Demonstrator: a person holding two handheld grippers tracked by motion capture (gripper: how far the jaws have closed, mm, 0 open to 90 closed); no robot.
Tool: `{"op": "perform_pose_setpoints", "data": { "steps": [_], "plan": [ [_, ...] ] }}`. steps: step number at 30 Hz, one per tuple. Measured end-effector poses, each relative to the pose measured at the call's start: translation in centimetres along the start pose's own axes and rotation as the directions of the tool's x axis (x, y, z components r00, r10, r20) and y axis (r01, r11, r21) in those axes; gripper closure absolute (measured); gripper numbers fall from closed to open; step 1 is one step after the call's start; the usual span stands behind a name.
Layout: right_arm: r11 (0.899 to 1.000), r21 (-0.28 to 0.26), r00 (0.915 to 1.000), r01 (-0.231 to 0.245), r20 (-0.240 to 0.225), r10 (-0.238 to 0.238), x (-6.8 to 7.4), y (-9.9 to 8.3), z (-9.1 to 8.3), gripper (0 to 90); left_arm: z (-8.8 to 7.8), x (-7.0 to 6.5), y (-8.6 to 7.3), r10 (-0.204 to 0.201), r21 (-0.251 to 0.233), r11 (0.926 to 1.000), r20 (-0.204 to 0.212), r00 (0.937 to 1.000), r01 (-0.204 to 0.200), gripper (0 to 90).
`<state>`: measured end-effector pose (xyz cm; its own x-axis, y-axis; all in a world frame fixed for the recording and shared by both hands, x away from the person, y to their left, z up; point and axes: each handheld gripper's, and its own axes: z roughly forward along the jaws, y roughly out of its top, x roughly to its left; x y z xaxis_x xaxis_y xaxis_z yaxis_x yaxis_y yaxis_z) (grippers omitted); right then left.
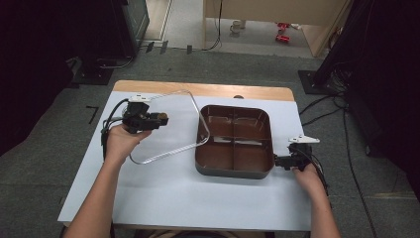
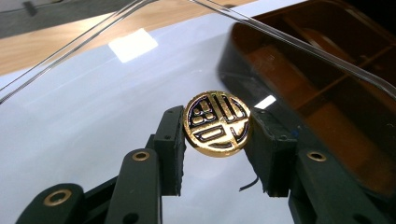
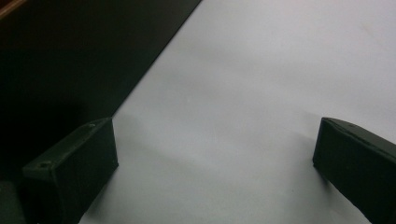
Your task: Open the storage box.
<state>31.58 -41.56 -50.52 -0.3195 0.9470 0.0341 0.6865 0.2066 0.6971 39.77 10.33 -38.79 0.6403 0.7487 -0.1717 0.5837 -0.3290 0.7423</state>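
The left tool [image 2: 217, 135] is clenched on the gold knob [image 2: 217, 122] of the clear lid [image 1: 168, 126], which leans on the tray's [image 1: 235, 171] left rim. The right tool [image 3: 215, 172], jaws wide apart and empty, sits at the tray's right corner on the worktop [image 1: 198, 198].

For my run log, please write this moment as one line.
left tool: shut on lid knob | clear lid: tilted beside tray | right tool: open, at tray corner

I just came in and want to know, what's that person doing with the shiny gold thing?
A person holds a gripper in each hand. The left gripper is shut on the gold knob of a clear lid, held beside a brown divided tray. The right gripper sits open over the white table, next to the tray.
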Motion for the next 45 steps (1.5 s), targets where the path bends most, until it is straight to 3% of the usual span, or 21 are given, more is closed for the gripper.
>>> {"op": "perform_pose_setpoints", "data": {
  "steps": [4,8,20,24,33,37,42,45],
  "plan": [
    [1.0,0.0,1.0,0.0,-0.001,0.0,0.0,0.0,0.0,0.0,-0.3,2.2,-1.2,-0.047,0.006,0.9988,-0.039,0.9981,0.048,59.2],
    [1.0,0.001,1.0,0.0,-0.001,0.0,0.0,0.0,0.0,0.0,0.1,4.2,-2.5,-0.088,0.022,0.9957,-0.09,0.9921,0.09,59.2],
    [1.0,0.001,1.0,0.0,-0.001,0.0,0.0,0.0,0.0,0.0,2.5,7.4,-4.7,-0.113,0.08,0.9883,-0.18,0.9771,0.13,59.1],
    [1.0,0.001,1.0,0.0,0.0,0.0,0.0,0.0,0.0,0.0,3.2,8.3,-5.2,-0.137,0.092,0.9836,-0.184,0.9735,0.155,59.1],
    [1.0,0.001,1.0,0.0,0.0,0.0,0.0,0.0,0.0,0.0,3.6,8.5,-5.8,-0.128,0.092,0.9848,-0.193,0.9727,0.148,58.7],
    [1.0,0.001,1.0,-0.001,0.0,0.001,0.0,0.0,0.0,0.0,3.4,8.6,-5.7,-0.178,0.09,0.9764,-0.174,0.9685,0.196,56.3],
    [1.0,0.001,1.0,0.0,0.0,0.0,0.0,0.0,0.0,0.0,2.6,7.8,-5.2,-0.137,0.086,0.9841,-0.197,0.9709,0.156,50.5],
    [1.0,0.001,1.0,0.0,0.0,0.0,0.0,0.0,0.0,0.0,1.9,7.5,-4.9,-0.145,0.062,0.9854,-0.183,0.9722,0.159,48.5]
  ]
}}
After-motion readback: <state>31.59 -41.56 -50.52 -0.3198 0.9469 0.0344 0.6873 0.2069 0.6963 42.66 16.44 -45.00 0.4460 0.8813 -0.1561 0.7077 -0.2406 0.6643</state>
